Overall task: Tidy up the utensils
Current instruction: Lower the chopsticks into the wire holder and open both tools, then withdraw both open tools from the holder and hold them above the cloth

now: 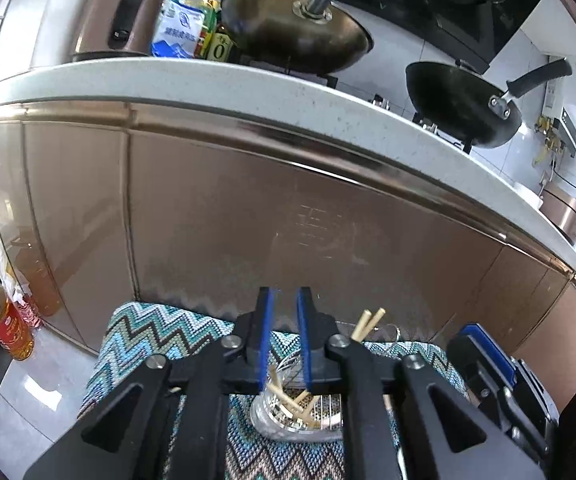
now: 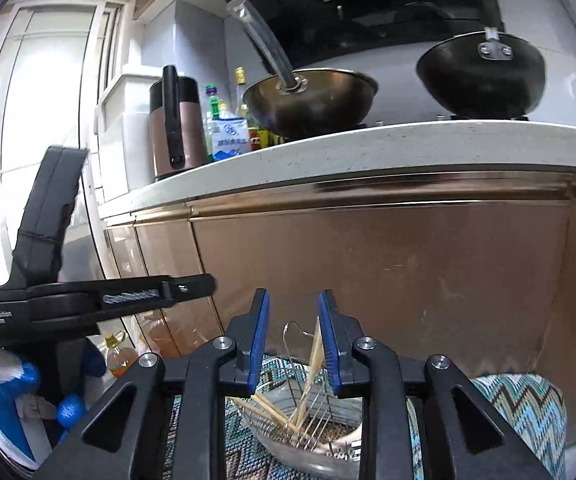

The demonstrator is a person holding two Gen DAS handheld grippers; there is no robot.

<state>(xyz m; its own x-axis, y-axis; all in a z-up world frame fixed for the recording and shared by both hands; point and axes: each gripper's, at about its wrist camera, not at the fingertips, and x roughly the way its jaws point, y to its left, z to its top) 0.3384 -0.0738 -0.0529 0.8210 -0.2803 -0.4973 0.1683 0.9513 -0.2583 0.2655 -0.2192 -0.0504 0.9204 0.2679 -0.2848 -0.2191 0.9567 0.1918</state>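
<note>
Left hand-held gripper (image 1: 285,334): blue pads parted by a narrow gap, nothing between them, poised above a zigzag-patterned cloth (image 1: 144,332). Right hand-held gripper (image 2: 293,340): pads set wider apart, likewise gripping nothing; a wooden chopstick (image 2: 315,354) rising just beside the inner face of the right pad, contact impossible to tell.

Below both, on the cloth: a clear glass bowl (image 2: 264,428) with a wire rack (image 2: 316,416) inside it. Several chopsticks (image 1: 288,400) in the bowl, some lying low and crossed, some leaning upright against the rack; two tips (image 1: 368,322) poking up to the right of the left gripper in the left wrist view.

Far side: copper-coloured cabinet fronts (image 1: 248,220) under a pale speckled counter (image 1: 208,84). On the counter: a brownish wok (image 1: 296,32), a black wok (image 1: 460,104) to its right, bottles and a blue-white bag (image 1: 178,26) to the left, beside a copper-coloured appliance with a black handle (image 2: 174,120). Left, down on the floor: an amber oil bottle (image 1: 6,324).

In the right wrist view, the left gripper body seen side-on at left, held in a blue-and-white gloved hand (image 2: 20,396).
</note>
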